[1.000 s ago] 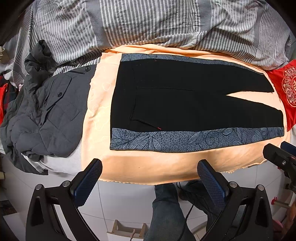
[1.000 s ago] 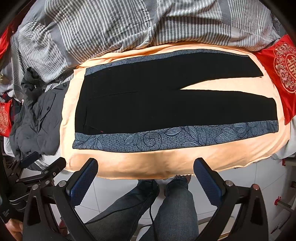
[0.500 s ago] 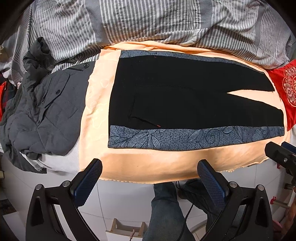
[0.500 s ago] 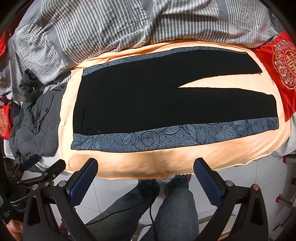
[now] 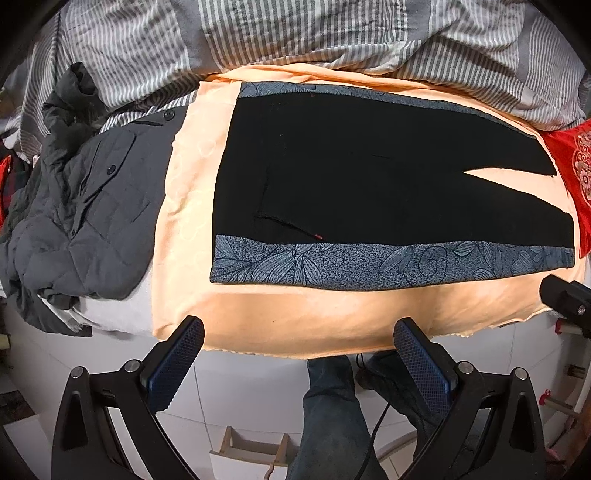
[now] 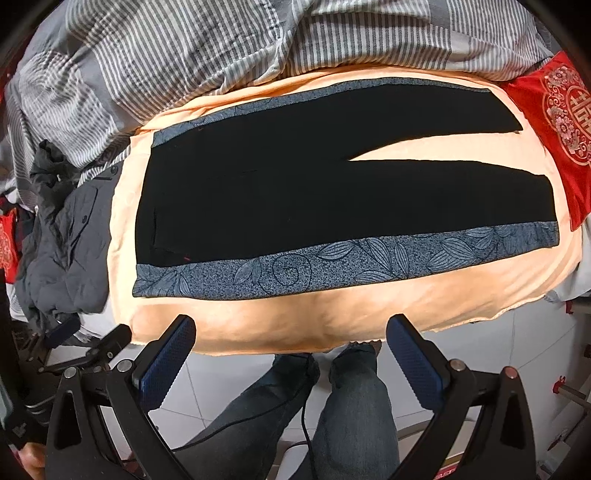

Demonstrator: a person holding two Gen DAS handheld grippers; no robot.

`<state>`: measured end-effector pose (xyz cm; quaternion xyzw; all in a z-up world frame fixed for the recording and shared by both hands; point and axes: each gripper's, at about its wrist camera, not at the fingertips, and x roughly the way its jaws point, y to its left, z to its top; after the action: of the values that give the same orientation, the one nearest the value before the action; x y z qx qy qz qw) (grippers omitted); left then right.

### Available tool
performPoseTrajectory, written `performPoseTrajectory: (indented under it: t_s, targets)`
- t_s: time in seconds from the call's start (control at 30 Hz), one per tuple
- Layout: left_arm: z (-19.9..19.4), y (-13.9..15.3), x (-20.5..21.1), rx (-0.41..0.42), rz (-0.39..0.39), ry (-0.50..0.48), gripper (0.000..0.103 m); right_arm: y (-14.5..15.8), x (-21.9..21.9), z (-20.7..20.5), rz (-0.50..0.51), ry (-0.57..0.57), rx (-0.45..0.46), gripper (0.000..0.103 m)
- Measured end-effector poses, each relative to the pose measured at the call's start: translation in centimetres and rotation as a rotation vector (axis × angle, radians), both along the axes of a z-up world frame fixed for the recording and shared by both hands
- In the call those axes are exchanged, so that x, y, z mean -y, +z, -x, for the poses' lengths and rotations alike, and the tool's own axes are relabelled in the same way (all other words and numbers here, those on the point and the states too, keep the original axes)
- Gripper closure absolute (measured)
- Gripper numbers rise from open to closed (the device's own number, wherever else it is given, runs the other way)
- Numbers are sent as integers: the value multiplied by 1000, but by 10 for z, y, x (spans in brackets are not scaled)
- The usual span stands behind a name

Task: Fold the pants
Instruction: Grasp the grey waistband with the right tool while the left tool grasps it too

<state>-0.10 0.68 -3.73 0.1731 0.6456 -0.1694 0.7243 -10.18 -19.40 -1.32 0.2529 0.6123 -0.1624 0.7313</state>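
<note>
Black pants (image 5: 369, 177) (image 6: 258, 192) with blue-grey leaf-patterned side stripes lie flat on a peach sheet (image 5: 295, 317) (image 6: 295, 317), waist at the left, both legs spread toward the right. My left gripper (image 5: 295, 350) hangs open over the bed's near edge, short of the near stripe, nothing between its fingers. My right gripper (image 6: 291, 345) is open too, just off the sheet's front edge and empty. The left gripper's body (image 6: 88, 343) shows at lower left in the right wrist view.
A dark grey quilted jacket (image 5: 81, 221) is heaped left of the pants. A striped grey duvet (image 5: 295, 33) lies bunched behind them. A red embroidered cushion (image 6: 554, 122) sits at the right end. A person's jean-clad legs (image 6: 351, 406) stand on white floor tiles below.
Both grippers have drifted slightly toward the bed, so the pants appear a bit higher and closer. Both stay open and the pants have not moved.
</note>
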Motion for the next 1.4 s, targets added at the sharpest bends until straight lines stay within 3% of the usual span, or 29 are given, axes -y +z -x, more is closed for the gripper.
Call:
performPoseTrajectory:
  t_s: [0.13, 0.23, 0.37, 0.53, 0.73, 0.83, 1.2, 1.23, 1.27, 1.3, 1.37, 1.4]
  targets:
    - [-5, -6, -2, -8, 29, 34, 0, -2, 9, 1, -55, -28, 40, 0]
    - [-14, -24, -12, -64, 84, 111, 0, -17, 21, 5, -154, -70, 80, 0]
    - [-26, -57, -33, -134, 185, 266, 0, -58, 43, 19, -352, -181, 131, 0]
    - [-31, -96, -44, -165, 247, 369, 0, -119, 52, 33, -522, -241, 159, 3]
    - [-31, -137, -39, -172, 299, 391, 0, -188, 52, 35, -669, -293, 227, 9]
    - [-29, -148, -38, -181, 341, 397, 0, -216, 52, 33, -725, -303, 280, 19]
    - [-31, -162, -45, -209, 383, 369, 0, -251, 54, 27, -902, -382, 479, 25]
    - [-32, -163, -45, -214, 384, 371, 0, -252, 54, 24, -916, -391, 485, 28]
    - [-33, -163, -45, -218, 388, 373, 0, -253, 54, 21, -932, -398, 491, 37]
    - [-34, -163, -46, -218, 393, 377, 0, -252, 55, 17, -954, -403, 490, 57]
    - [-35, -161, -49, -222, 412, 395, 0, -250, 55, 14, -1010, -420, 492, 80]
    - [-36, -161, -50, -226, 427, 406, 0, -244, 57, 12, -1026, -427, 497, 82]
